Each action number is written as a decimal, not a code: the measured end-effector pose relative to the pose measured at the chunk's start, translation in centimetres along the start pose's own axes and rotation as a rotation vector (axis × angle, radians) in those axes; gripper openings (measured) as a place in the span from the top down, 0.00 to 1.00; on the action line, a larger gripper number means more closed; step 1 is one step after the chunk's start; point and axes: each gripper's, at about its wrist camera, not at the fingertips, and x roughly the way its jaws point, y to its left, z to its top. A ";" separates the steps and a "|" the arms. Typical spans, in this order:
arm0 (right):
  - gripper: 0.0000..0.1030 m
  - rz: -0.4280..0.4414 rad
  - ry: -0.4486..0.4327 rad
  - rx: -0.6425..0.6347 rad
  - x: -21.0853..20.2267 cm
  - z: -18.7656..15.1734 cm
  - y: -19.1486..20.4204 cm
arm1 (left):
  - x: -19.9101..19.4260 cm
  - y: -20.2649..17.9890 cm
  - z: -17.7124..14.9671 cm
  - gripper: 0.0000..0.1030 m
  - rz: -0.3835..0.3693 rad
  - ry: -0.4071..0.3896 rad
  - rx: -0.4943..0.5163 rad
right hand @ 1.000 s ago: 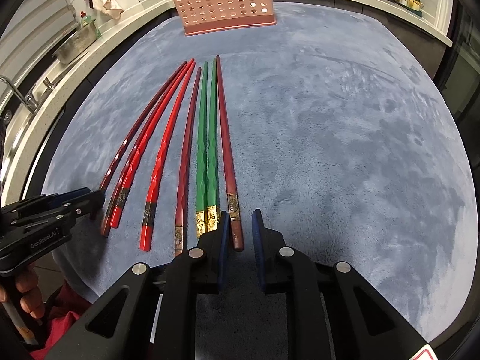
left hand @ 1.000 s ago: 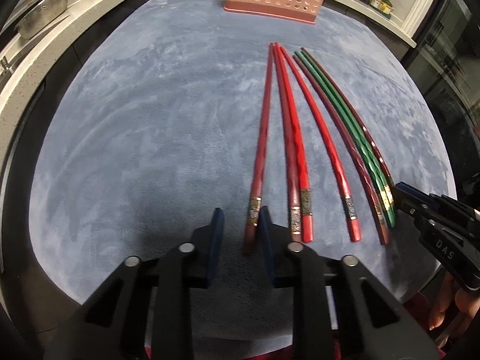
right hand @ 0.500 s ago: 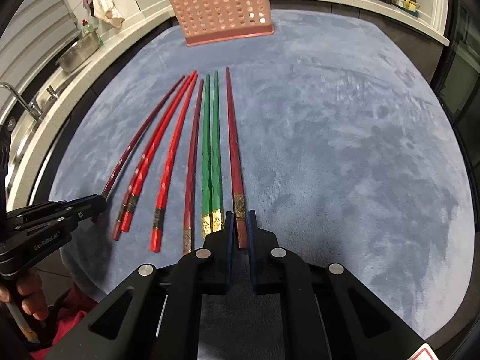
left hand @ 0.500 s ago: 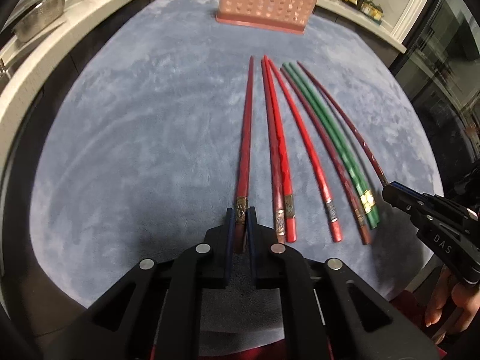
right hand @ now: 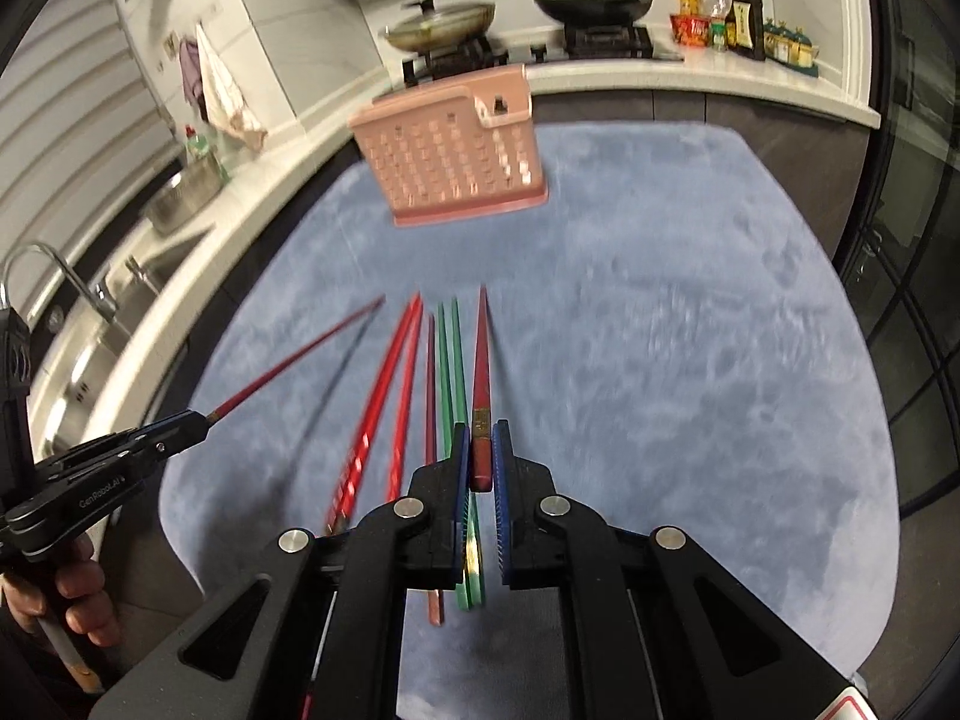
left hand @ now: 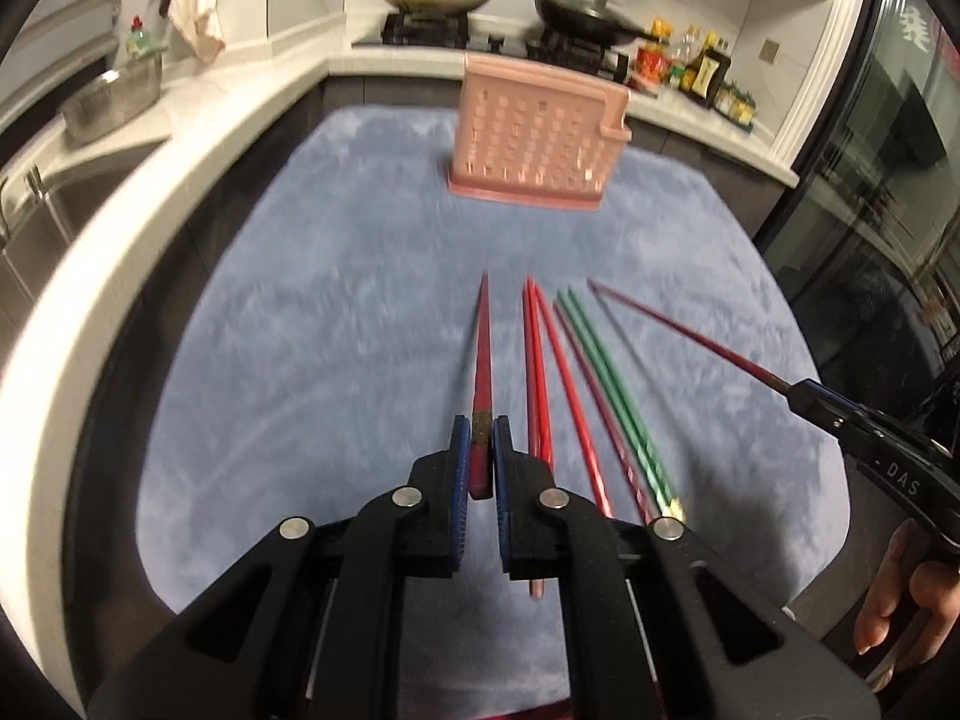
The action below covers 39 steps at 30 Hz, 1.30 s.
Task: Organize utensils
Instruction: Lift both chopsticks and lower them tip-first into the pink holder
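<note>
Both grippers (left (left hand: 477, 450), right (right hand: 480, 456)) lifted off mat (left hand: 300, 360), jaws each clamping 1 dark-red chopstick (left hand: 482, 360).

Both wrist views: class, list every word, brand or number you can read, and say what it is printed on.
"DAS": on the right gripper, left wrist view; earlier letters cut off.
"GenRoboLAI" (last letters unsure): on the left gripper, right wrist view.
Labels on the bottles and jars by the stove: too small to read.

The kitchen light is dim and a little cold. Both views bend strongly at the dark round edges, and motion blur smears the blue mat (left hand: 288, 324) and pink basket (right hand: 456, 162).
</note>
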 end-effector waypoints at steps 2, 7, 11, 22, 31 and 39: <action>0.93 0.003 -0.026 0.003 -0.7 1.2 -0.1 | -0.5 0.0 1.1 0.93 0.005 -0.024 0.002; 0.93 0.000 -0.081 -0.003 -1.9 3.9 -0.2 | -2.0 0.0 4.7 0.93 0.018 -0.098 0.012; 0.93 0.012 -0.119 0.012 -2.4 6.2 -0.7 | -2.6 0.1 7.6 0.93 0.028 -0.144 0.018; 0.93 0.059 -0.252 0.034 -3.6 14.3 -1.2 | -4.4 -0.4 16.9 0.93 0.027 -0.285 0.035; 0.93 0.109 -0.414 0.026 -4.7 22.4 -0.2 | -6.0 -1.6 25.7 0.93 0.010 -0.453 0.025; 0.93 0.122 -0.512 0.035 -3.0 29.9 0.5 | -5.0 -2.6 31.4 0.93 0.021 -0.534 0.035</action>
